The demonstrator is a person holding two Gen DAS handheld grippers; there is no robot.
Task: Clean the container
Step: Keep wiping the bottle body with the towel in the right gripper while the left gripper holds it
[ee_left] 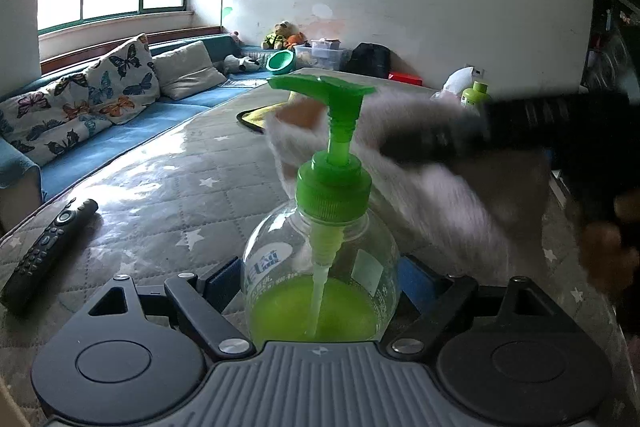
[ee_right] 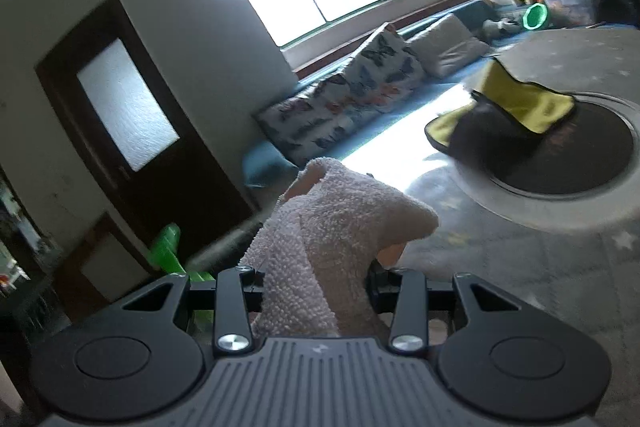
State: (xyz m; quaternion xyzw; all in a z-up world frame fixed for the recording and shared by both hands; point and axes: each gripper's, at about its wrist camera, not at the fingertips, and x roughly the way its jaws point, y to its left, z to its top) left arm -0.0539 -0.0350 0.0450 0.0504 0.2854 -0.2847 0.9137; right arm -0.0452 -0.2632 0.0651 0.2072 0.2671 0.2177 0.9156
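Observation:
A clear round pump bottle with a green pump head and green liquid in its lower part stands upright between the blue pads of my left gripper, which is shut on it. My right gripper reaches in from the right, blurred, holding a pale pink towel just behind the pump neck. In the right wrist view that right gripper is shut on the pink towel, which drapes over its fingers. The green pump head shows at lower left there.
A black remote lies on the grey star-patterned table at left. A yellow-and-black cloth sits on a dark round disc. A second green bottle stands at the far right. A blue sofa with cushions lines the window wall.

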